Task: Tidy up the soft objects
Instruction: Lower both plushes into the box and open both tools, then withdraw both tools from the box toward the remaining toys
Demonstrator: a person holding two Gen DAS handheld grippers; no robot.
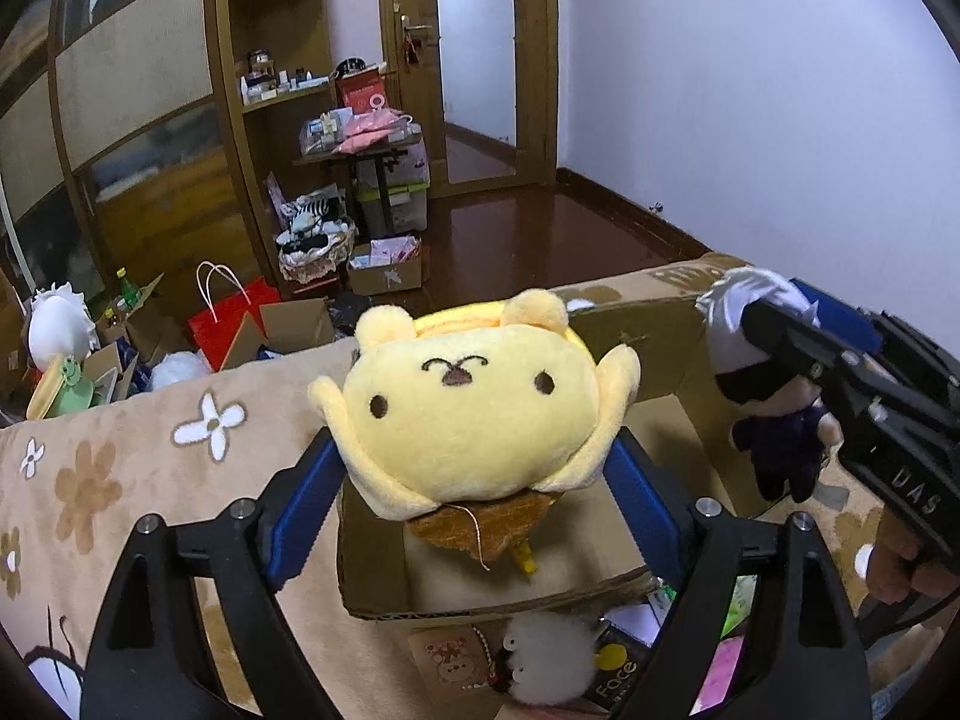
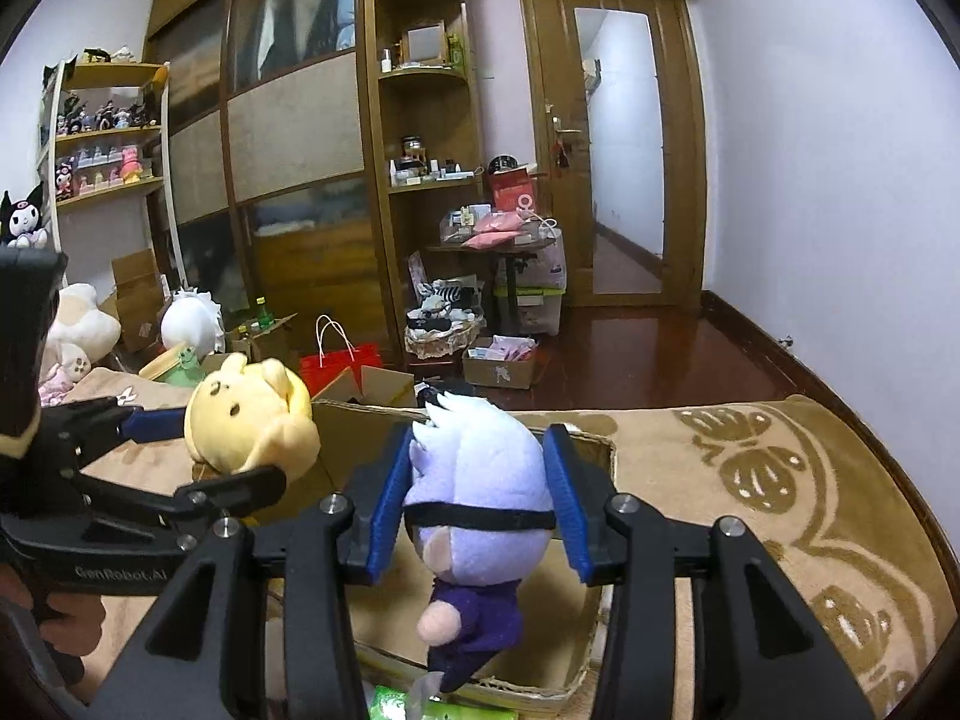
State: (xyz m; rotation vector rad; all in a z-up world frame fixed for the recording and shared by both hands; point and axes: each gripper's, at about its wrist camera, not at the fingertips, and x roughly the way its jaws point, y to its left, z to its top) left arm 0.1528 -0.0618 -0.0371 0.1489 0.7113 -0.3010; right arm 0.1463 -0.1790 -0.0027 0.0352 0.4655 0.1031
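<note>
Carrying both toys above the open cardboard box (image 1: 672, 360), neither dropped in yet. Left gripper (image 1: 474, 480) clamping yellow bear plush (image 1: 474, 414); right gripper (image 2: 480, 504), at 3 o'clock, pinching white-haired doll (image 2: 480, 480). Leaving fluffy white plush (image 1: 546, 660) loose at 6 o'clock.

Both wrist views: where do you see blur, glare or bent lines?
Left wrist view: the right gripper with its white-haired doll is motion-blurred; the yellow plush is sharp. Right wrist view: door frame bows from fisheye; glare on the wood floor.
</note>
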